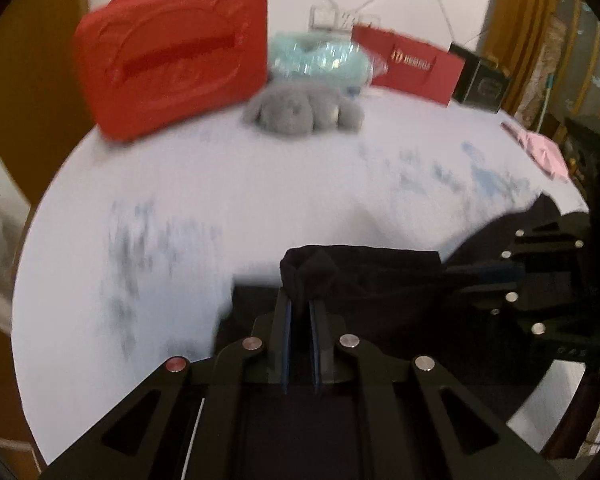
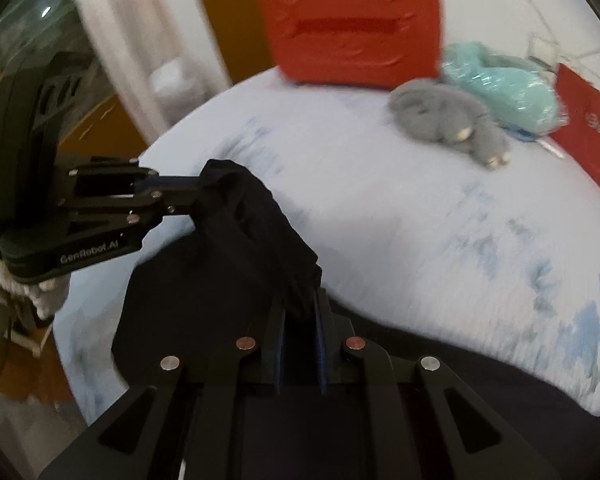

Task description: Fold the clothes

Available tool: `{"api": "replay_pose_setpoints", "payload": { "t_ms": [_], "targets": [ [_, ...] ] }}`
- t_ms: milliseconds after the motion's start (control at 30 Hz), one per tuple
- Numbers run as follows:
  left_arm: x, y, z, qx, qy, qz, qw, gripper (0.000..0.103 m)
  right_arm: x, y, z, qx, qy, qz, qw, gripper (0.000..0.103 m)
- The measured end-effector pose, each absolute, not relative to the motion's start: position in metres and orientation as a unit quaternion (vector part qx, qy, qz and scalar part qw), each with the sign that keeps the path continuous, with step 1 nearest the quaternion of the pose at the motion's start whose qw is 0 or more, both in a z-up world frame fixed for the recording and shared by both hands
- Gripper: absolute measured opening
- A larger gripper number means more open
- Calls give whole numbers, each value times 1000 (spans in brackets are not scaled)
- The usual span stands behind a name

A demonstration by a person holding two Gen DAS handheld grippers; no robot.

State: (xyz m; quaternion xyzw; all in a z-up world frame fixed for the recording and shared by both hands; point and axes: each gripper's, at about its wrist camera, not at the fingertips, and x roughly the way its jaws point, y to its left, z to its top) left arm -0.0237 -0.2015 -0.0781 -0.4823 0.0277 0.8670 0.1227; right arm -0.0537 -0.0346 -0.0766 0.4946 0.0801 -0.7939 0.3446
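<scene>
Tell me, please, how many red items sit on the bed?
2: a red case standing at the far left beside the grey plush, and a red box far right. More may be hidden.

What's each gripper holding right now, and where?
Both hold the black cloth garment along one bunched edge: left gripper at one end, right gripper at the other.

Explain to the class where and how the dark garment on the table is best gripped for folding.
Grip the dark garment along its bunched top edge, one gripper at each end, coming in from the near side. The left gripper and right gripper already pinch that edge, the cloth stretched between them and hanging onto the white table.
</scene>
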Motion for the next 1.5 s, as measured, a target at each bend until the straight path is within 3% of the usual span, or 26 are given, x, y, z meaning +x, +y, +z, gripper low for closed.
{"api": "replay_pose_setpoints", "payload": {
  "t_ms": [100, 133, 200, 533, 933, 1200, 1233, 1300, 1500],
  "targets": [
    [-4, -201, -104, -530, 21, 842, 100, 18, -38, -27, -86, 512, 89, -774, 362, 34],
    [4, -204, -108, -540, 16, 836, 94, 21, -33, -24, -89, 517, 92, -767, 367, 34],
    [15, -211, -110, -549, 4, 832, 80, 28, -23, -19, -96, 528, 98, -754, 379, 34],
    [13, -229, -37, -475, -55, 877, 46, 36, -47, 4, -58, 498, 14, -788, 361, 34],
    [-7, -199, -124, -548, -3, 835, 37, 36, -42, -34, -119, 567, 83, -755, 318, 30],
    [12, -187, -105, -512, -10, 859, 4, 38, -36, 46, -106, 553, 43, -775, 303, 30],
    [17, -182, -100, -505, -17, 863, 2, 40, -35, 58, -103, 548, 35, -779, 303, 30],
    [25, -171, -92, -496, -26, 868, -2, 55, -35, 85, -98, 538, 21, -786, 304, 31],
    [21, -145, -109, -514, -32, 857, -12, 55, -45, 139, -100, 537, -6, -799, 272, 31]
  ]
}}
